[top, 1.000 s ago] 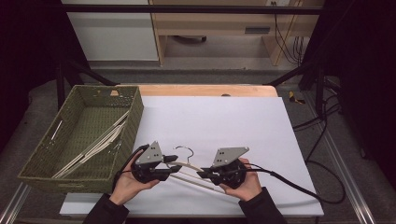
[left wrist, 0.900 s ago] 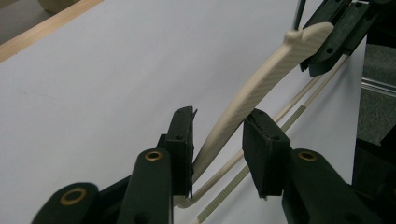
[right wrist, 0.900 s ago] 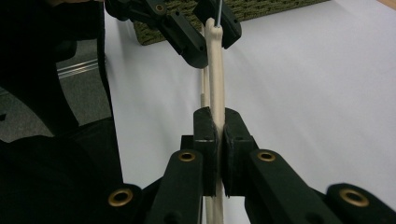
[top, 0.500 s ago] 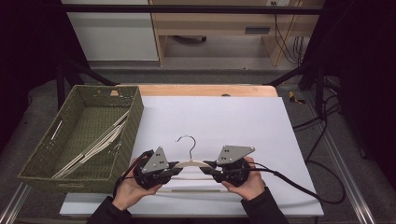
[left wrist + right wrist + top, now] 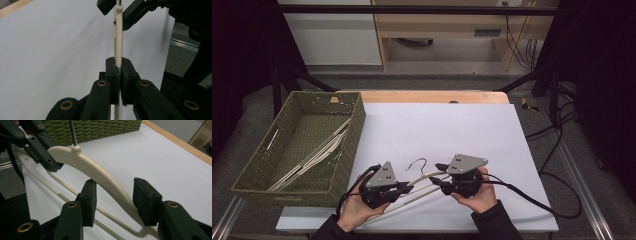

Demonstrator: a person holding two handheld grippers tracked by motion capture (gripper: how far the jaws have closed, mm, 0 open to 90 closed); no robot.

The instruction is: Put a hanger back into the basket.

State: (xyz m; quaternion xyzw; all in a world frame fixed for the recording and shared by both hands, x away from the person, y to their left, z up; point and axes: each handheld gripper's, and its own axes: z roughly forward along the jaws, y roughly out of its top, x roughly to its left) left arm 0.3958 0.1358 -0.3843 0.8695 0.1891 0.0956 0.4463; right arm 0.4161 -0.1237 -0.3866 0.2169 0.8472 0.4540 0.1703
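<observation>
- Left gripper (image 5: 404, 188), lower centre: fingers (image 5: 111, 72) have just closed and now clamp the cream hanger (image 5: 424, 181), lifted since earlier.
- Right gripper (image 5: 435, 175): fingers (image 5: 90, 195) just opening, hanger arm loose between them.
- Green basket (image 5: 242, 172), left of the white worktop (image 5: 462, 125), holds more hangers.

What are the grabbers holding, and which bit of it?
The left gripper is clamped on one arm of the cream hanger. The right gripper has just been opening; its pads stand apart around the hanger's other arm, not squeezing it.
</observation>
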